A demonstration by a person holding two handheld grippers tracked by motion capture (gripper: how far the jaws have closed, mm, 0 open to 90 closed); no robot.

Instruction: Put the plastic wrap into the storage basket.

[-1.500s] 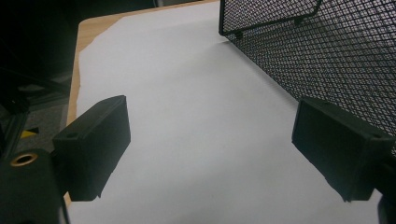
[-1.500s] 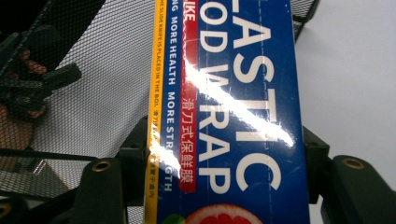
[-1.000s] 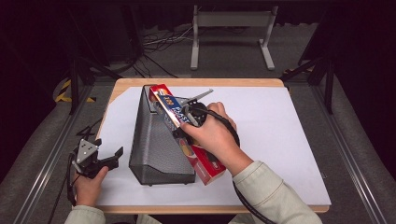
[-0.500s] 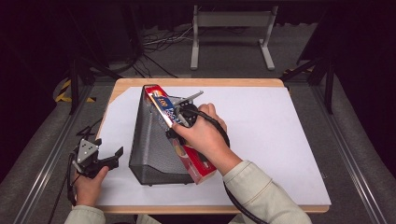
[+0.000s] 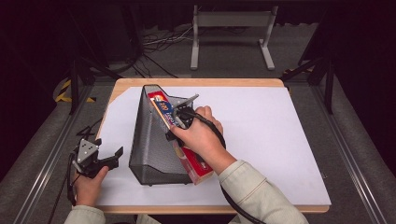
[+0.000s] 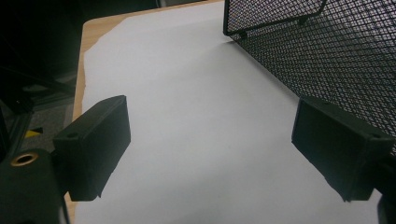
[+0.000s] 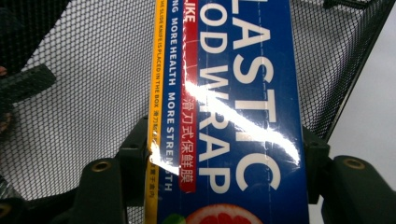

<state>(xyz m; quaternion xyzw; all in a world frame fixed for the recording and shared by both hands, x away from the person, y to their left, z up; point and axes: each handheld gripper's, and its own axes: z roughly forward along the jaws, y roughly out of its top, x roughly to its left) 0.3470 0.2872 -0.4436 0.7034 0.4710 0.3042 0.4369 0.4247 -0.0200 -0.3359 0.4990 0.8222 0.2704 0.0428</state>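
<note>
A long red and blue plastic wrap box (image 5: 180, 140) lies slanted along the open side of a black mesh file holder (image 5: 149, 140) on the white sheet. My right gripper (image 5: 180, 122) is shut on the box near its middle; in the right gripper view the blue face of the box (image 7: 233, 112) fills the space between the jaws, with the mesh (image 7: 84, 84) behind. My left gripper (image 5: 100, 157) hovers open at the table's left front corner, beside the holder's wall (image 6: 336, 60), with nothing between its fingers (image 6: 95, 140).
A white sheet (image 5: 271, 135) covers most of the wooden table (image 5: 196, 82). A cable (image 5: 219, 135) loops over my right wrist. A metal stand (image 5: 231, 28) and floor cables lie beyond the far edge. Rails run along both sides.
My right hand has slid the plastic wrap box a little to the left, closer against the mesh holder. The left gripper has stayed put.
</note>
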